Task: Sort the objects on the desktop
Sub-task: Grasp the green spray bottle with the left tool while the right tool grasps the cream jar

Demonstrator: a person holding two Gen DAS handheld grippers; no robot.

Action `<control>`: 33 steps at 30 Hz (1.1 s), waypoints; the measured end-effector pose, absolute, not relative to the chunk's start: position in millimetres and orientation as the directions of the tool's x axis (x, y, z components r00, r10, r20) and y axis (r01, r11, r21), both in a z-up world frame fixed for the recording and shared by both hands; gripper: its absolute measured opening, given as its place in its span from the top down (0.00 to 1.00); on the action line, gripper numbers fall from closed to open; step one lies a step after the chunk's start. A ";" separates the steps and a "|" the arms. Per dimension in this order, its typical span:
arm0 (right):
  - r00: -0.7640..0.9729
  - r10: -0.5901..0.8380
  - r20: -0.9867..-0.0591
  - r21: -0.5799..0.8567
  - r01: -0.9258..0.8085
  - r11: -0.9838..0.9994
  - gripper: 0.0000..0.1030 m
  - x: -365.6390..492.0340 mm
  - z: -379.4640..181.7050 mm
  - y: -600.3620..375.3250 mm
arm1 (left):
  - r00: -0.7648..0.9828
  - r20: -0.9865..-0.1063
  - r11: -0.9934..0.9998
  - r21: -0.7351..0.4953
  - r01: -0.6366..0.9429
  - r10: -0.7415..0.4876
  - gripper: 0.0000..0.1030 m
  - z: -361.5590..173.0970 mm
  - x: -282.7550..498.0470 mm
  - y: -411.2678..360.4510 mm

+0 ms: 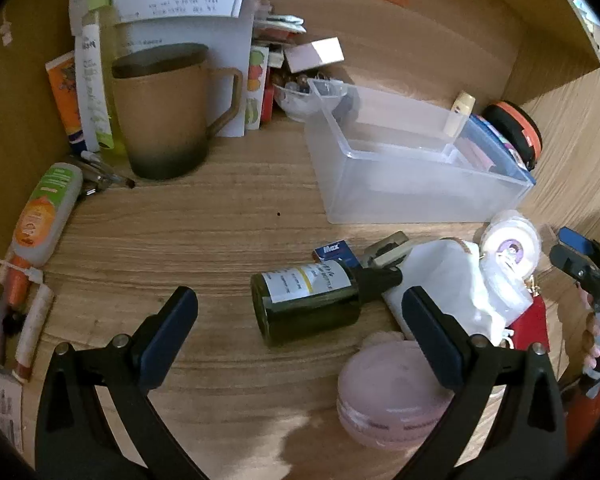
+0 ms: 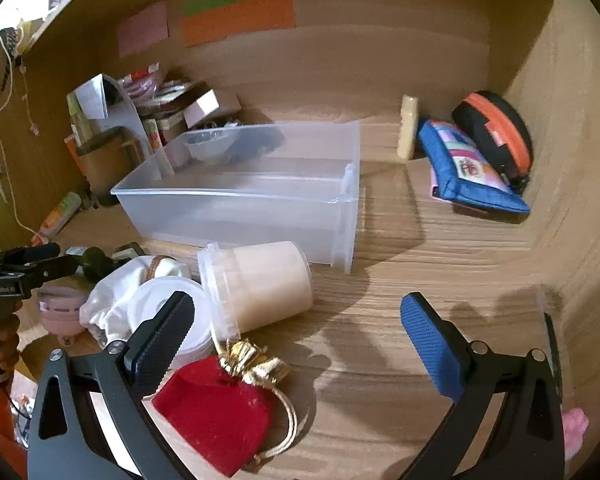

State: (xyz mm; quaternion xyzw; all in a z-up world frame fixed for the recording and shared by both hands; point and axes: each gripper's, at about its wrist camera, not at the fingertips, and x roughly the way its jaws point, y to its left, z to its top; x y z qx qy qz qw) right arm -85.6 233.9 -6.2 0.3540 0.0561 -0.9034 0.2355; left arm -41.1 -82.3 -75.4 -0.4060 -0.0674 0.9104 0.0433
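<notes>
**Both grippers hung open over a cluttered desk**

The left gripper (image 1: 300, 328) hovered with its jaws wide and nothing between its pads, tilted down toward a dark bottle (image 1: 308, 304) lying on its side on the wooden desk (image 1: 204, 232). A pink tub (image 1: 388, 396) sat just beside the right finger, and a white pouch (image 1: 452, 280) lay near the bottle's cap. Behind them stood a clear bin (image 1: 416, 184), empty as far as could be seen, with a brown mug (image 1: 168, 112) well to its left among tubes and papers.

The right gripper (image 2: 296, 336) was likewise wide, holding nothing, above bare desk. A red pouch (image 2: 216, 408) with a gold bow lay by its left finger, touching a cream jar (image 2: 268, 284) tipped on its side in front of the bin (image 2: 252, 200). A white lid (image 2: 160, 312) rested beside the jar, partly hidden by the finger. In the far right corner a blue pouch (image 2: 468, 172) leaned against a black-and-orange case (image 2: 496, 136). A person's fingers showed at the frame edge on the other gripper's handle.
</notes>
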 end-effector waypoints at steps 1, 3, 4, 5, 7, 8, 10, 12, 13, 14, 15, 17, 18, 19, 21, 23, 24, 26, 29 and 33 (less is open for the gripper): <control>-0.631 -0.382 -0.675 0.061 0.469 -0.881 0.00 -90.3 -8.7 231.6 | -0.660 -0.739 -0.987 -0.157 -0.025 0.135 0.00 -77.5 -43.2 -82.0; -0.606 -0.399 -0.688 0.075 0.488 -0.870 0.01 -97.2 -12.3 228.7 | -0.649 -0.748 -0.987 -0.159 -0.026 0.138 0.00 -80.3 -46.8 -82.2; -0.594 -0.414 -0.690 0.091 0.496 -0.863 0.01 -100.0 -13.0 228.3 | -0.642 -0.754 -0.986 -0.162 -0.025 0.140 0.00 -82.6 -48.7 -82.4; -0.582 -0.424 -0.694 0.102 0.503 -0.858 0.01 -103.1 -14.0 227.5 | -0.633 -0.761 -0.986 -0.166 -0.029 0.146 0.00 -83.8 -51.0 -83.9; -0.554 -0.441 -0.707 0.120 0.520 -0.846 0.02 -110.5 -17.3 223.9 | -0.624 -0.766 -0.985 -0.172 -0.031 0.154 0.00 -84.4 -53.5 -84.3; -0.545 -0.441 -0.713 0.120 0.525 -0.843 0.02 -113.0 -19.2 222.1 | -0.622 -0.767 -0.984 -0.172 -0.034 0.156 0.00 -84.3 -54.5 -84.2; -0.533 -0.429 -0.729 0.103 0.534 -0.839 0.02 -118.0 -23.8 215.7 | -0.619 -0.771 -0.986 -0.164 -0.033 0.149 0.00 -85.0 -56.4 -83.1; -0.529 -0.413 -0.741 0.079 0.542 -0.837 0.03 -121.4 -27.4 211.8 | -0.610 -0.778 -0.986 -0.162 -0.032 0.148 0.00 -85.8 -60.5 -82.3; -0.525 -0.411 -0.745 0.073 0.548 -0.834 0.03 -123.2 -29.0 209.3 | -0.606 -0.781 -0.986 -0.162 -0.031 0.148 0.00 -86.4 -61.6 -82.1; -0.519 -0.414 -0.748 0.075 0.553 -0.830 0.04 -124.6 -29.7 209.6 | -0.604 -0.784 -0.987 -0.160 -0.030 0.145 0.00 -86.8 -63.4 -81.4; -0.508 -0.417 -0.754 0.079 0.561 -0.824 0.05 -126.9 -31.2 207.5 | -0.601 -0.786 -0.987 -0.158 -0.031 0.145 0.04 -87.2 -64.4 -80.8; -0.497 -0.422 -0.758 0.082 0.570 -0.818 0.06 -129.9 -32.2 204.7 | -0.584 -0.798 -0.987 -0.156 -0.040 0.150 0.10 -90.3 -67.3 -79.0; -0.492 -0.424 -0.761 0.080 0.576 -0.813 0.08 -131.3 -32.9 202.7 | -0.577 -0.802 -0.986 -0.157 -0.048 0.156 0.12 -91.1 -68.3 -78.4; -0.485 -0.426 -0.764 0.080 0.583 -0.808 0.09 -132.4 -33.4 200.5 | -0.574 -0.805 -0.987 -0.152 -0.050 0.153 0.13 -91.9 -69.4 -77.6; -0.475 -0.427 -0.769 0.078 0.593 -0.801 0.13 -134.7 -34.4 197.4 | -0.571 -0.810 -0.990 -0.134 -0.044 0.135 0.14 -93.5 -71.6 -76.7; -0.470 -0.431 -0.770 0.081 0.599 -0.797 0.16 -135.9 -34.5 195.1 | -0.569 -0.811 -0.990 -0.136 -0.040 0.134 0.14 -94.0 -73.5 -77.3; -0.463 -0.435 -0.772 0.084 0.604 -0.792 0.18 -136.9 -34.6 193.8 | -0.569 -0.812 -0.990 -0.134 -0.038 0.132 0.14 -94.2 -74.3 -77.4; -0.456 -0.440 -0.774 0.088 0.611 -0.787 0.21 -138.2 -35.1 192.5 | -0.570 -0.813 -0.992 -0.123 -0.033 0.120 0.14 -94.9 -76.0 -77.2; -0.440 -0.452 -0.776 0.098 0.624 -0.775 0.33 -138.1 -36.6 190.3 | -0.572 -0.814 -0.994 -0.102 -0.028 0.099 0.16 -95.5 -79.1 -75.7; -0.442 -0.456 -0.772 0.093 0.631 -0.770 0.39 -136.3 -38.4 187.2 | -0.582 -0.808 -0.996 -0.085 -0.033 0.088 0.25 -95.0 -82.8 -72.4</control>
